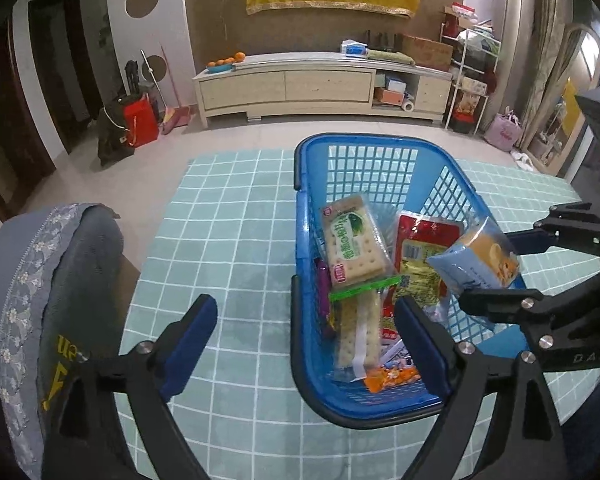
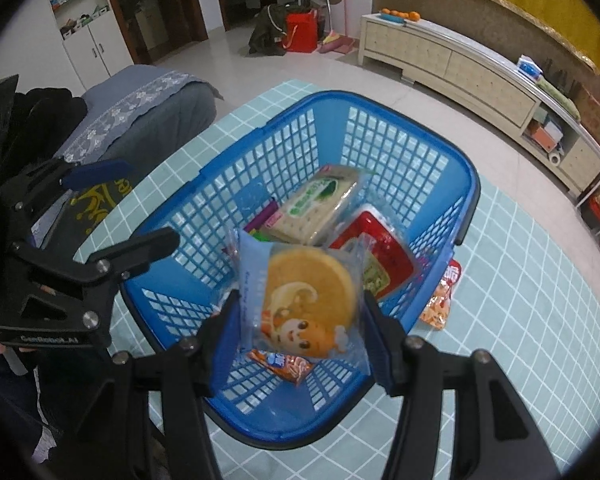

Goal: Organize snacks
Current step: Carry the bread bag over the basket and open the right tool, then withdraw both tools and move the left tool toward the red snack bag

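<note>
A blue plastic basket (image 2: 456,184) stands on a table covered with a pale green checked cloth (image 1: 228,216), and it already holds several snacks. The right hand-held gripper (image 2: 300,320) is clamped on a light blue snack packet (image 2: 304,300) printed with a round golden cake and a cartoon figure; its blue pads press on the packet's two side edges and hold it above the basket's near end. Beneath it, inside the basket, a pack of green-labelled crackers (image 2: 320,208) leans toward the far wall, a red packet (image 2: 380,248) lies beside it on the right, and an orange packet (image 2: 284,366) lies on the basket floor near the closest wall. Another orange-and-white packet (image 2: 440,300) lies on the cloth just outside the basket's right wall. The left hand-held gripper (image 1: 304,336) has its jaws wide apart with nothing between them, one finger over the cloth and the other over the basket's near end.
</note>
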`<state>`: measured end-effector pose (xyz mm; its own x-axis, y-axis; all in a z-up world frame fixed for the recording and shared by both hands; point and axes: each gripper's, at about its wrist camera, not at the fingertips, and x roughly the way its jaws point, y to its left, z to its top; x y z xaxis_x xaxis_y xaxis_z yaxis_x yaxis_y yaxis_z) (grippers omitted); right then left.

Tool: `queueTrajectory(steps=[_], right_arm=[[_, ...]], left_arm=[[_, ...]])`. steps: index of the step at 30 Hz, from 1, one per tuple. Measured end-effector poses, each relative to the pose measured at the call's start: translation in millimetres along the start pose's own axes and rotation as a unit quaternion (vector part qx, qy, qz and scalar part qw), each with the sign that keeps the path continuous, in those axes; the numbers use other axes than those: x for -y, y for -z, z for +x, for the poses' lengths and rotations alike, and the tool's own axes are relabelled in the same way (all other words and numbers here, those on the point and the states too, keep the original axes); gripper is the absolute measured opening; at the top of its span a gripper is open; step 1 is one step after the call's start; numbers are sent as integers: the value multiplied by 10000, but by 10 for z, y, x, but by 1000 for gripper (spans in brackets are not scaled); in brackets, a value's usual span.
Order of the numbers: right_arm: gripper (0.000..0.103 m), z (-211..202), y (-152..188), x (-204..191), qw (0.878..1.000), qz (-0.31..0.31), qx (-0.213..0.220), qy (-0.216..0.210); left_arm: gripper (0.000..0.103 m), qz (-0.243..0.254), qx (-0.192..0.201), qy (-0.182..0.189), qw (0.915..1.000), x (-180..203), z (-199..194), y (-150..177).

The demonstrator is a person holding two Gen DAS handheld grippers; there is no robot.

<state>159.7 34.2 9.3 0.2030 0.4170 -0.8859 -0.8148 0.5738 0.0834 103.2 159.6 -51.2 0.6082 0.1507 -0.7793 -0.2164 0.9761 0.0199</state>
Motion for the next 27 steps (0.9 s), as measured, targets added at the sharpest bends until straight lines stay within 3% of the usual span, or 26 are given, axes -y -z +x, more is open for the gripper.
queueTrajectory(steps=[5,9,14,17,21,23,27], right_arm=[[62,15,22,-15,9999,7,-45,-94],[66,36,44,19,9997,134,-133,-184],[85,-100,90,102,9995,214,28,-249],[87,-220,119,173,9994,241,156,-166],[88,-418,203,381,9985,435,327,-72],[98,-507,257,502,9976,559,410,-19],[103,-713,394,761,9951,775,598,144]], left_arm=[[103,-18,32,17,10000,-6,-47,22],[103,49,40,-40,10000,17,-85,25],[103,59,84,-34,9999,63,-145,5],[103,115,109,-23,9999,151,-184,-31],[103,234,163,69,9996,332,-249,-98],[103,309,183,140,9993,448,-266,-133],[103,506,263,267,9980,737,-301,-218]])
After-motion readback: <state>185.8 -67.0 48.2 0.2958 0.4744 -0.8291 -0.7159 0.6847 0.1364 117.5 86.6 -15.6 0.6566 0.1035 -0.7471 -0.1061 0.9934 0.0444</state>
